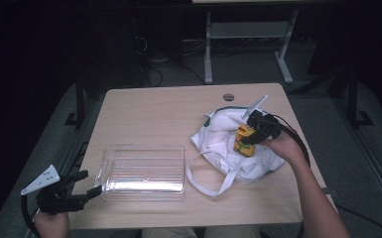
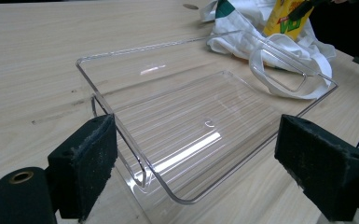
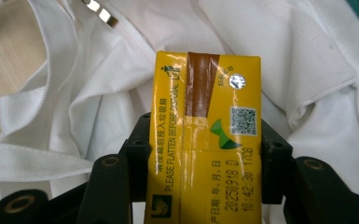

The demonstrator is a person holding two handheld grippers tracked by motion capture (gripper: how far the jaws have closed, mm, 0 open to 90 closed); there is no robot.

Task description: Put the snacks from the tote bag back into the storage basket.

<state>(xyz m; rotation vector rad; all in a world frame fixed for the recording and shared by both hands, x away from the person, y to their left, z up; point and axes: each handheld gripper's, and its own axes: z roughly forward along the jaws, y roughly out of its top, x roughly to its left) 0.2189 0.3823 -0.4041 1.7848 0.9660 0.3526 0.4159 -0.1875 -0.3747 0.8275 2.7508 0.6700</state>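
Note:
My right gripper (image 1: 252, 135) is shut on a yellow drink carton (image 1: 244, 140) and holds it just above a crumpled white cloth bag (image 1: 223, 144) at the table's right. In the right gripper view the carton (image 3: 208, 135) sits clamped between the two black jaws, printed side up, with the bag (image 3: 307, 70) behind it. My left gripper (image 1: 90, 185) is open at the front left, its jaws on either side of the near left corner of a clear plastic tray (image 1: 144, 171). In the left gripper view the tray (image 2: 186, 126) lies empty between the pads (image 2: 86, 163).
The bag's long strap (image 1: 206, 181) loops across the table beside the tray's right end. A round grommet (image 1: 228, 97) is set in the tabletop at the back. Bare wood (image 1: 149, 114) stretches behind the tray. Desk legs and cables stand on the dark floor beyond.

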